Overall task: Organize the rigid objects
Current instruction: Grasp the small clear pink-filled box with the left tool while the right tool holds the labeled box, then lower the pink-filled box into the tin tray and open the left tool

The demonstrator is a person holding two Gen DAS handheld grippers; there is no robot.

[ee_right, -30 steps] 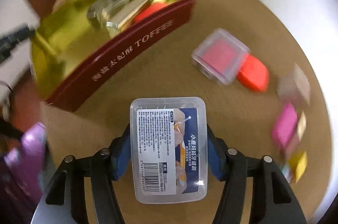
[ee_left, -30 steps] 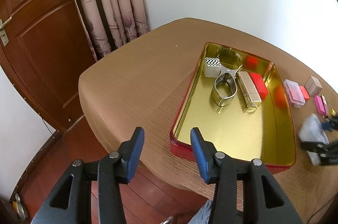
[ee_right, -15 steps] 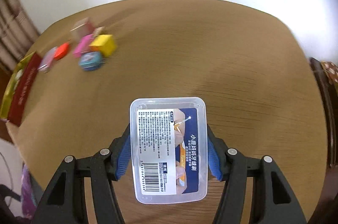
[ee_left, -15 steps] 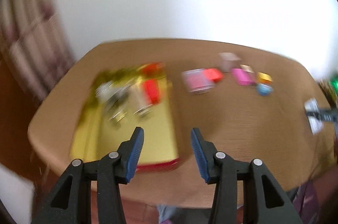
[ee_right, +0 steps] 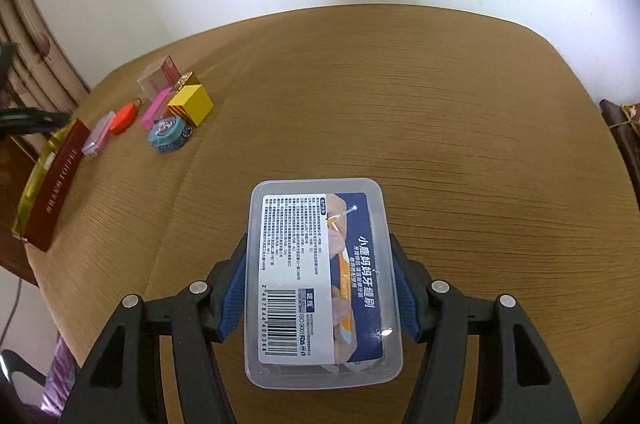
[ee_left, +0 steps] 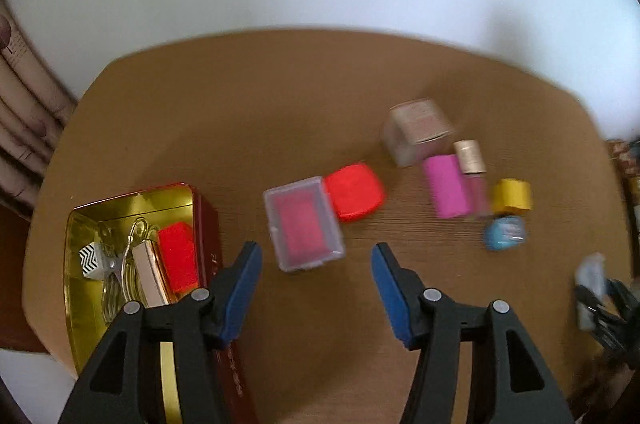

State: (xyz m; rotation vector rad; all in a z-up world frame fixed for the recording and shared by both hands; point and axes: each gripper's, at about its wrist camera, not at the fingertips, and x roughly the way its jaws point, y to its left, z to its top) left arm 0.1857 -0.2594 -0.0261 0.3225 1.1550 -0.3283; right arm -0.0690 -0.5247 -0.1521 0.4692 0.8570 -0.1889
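Note:
My right gripper [ee_right: 320, 276] is shut on a clear plastic box with a blue and white label [ee_right: 320, 280], held above the brown table [ee_right: 440, 128]. My left gripper [ee_left: 316, 288] is open and empty, just in front of a clear box with pink contents [ee_left: 304, 228] and a red-orange case [ee_left: 354, 192]. The red tin with gold inside [ee_left: 80, 304] lies at the left and holds a zigzag clip [ee_left: 94, 258], a gold bar [ee_left: 150, 274] and a red block [ee_left: 178, 256]. The right gripper with its box [ee_left: 592, 284] shows at the far right.
A beige box [ee_left: 416, 130], pink block [ee_left: 446, 186], small tube [ee_left: 470, 158], yellow cube [ee_left: 512, 196] and blue round tin [ee_left: 504, 232] lie right of centre. The same group [ee_right: 176, 108] and the tin [ee_right: 56, 180] show at the left in the right wrist view. Curtains [ee_left: 24, 128] hang at the left.
My left gripper swung right from the tin toward the loose objects and moved closer to the clear pink box. My right gripper carried its box away from the tin over the table's right side.

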